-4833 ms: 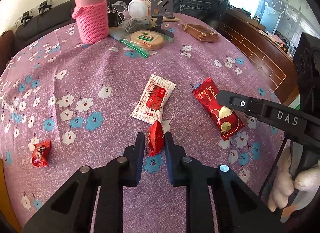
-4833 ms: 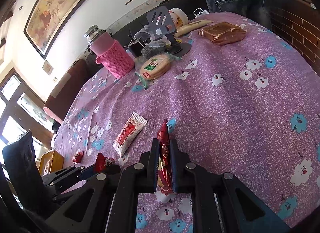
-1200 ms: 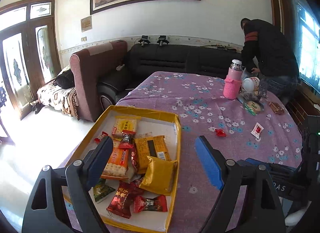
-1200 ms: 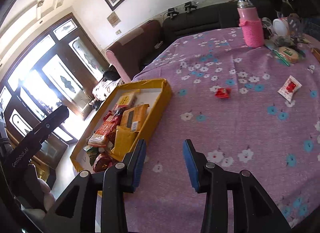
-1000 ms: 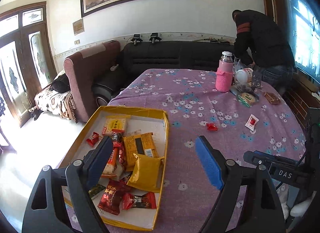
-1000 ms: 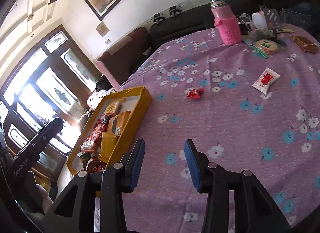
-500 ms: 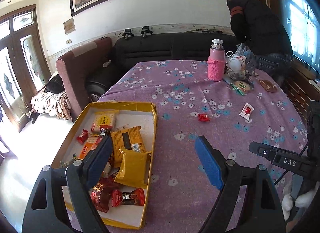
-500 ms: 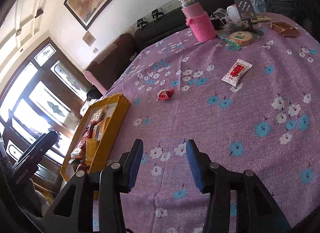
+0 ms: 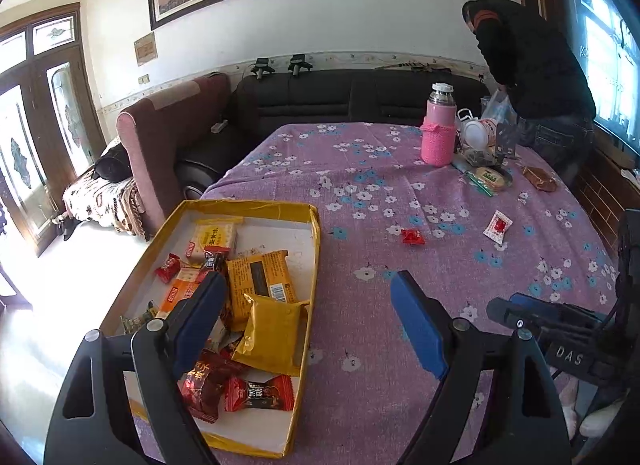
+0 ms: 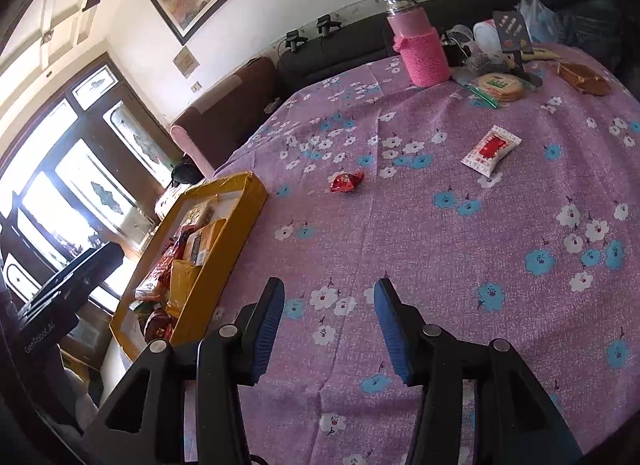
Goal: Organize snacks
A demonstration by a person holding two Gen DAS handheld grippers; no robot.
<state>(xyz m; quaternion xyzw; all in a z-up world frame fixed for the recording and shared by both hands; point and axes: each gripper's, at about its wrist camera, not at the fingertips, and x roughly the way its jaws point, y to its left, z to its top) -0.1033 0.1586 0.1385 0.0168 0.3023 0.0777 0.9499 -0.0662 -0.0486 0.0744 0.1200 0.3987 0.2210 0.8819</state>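
A yellow tray (image 9: 315, 241) holding several wrapped snacks sits at the table's near left corner; it also shows in the right wrist view (image 10: 240, 225). A small red candy (image 9: 413, 236) (image 10: 345, 182) and a white-and-red sachet (image 9: 497, 226) (image 10: 491, 150) lie loose on the purple floral cloth. My left gripper (image 9: 308, 319) is open and empty, above the tray's right edge. My right gripper (image 10: 329, 325) is open and empty over bare cloth, right of the tray; it also shows in the left wrist view (image 9: 520, 315).
At the far end stand a pink-sleeved flask (image 9: 438, 133), a white jar (image 9: 476, 133), a round cracker pack (image 9: 490, 177) and a brown packet (image 9: 540, 179). A person in black (image 9: 528, 65) bends there. Sofas stand behind the table.
Both grippers, earlier shut on red snacks, are now open and empty. Over the last second both views have swung rightward from the tray toward the loose snacks.
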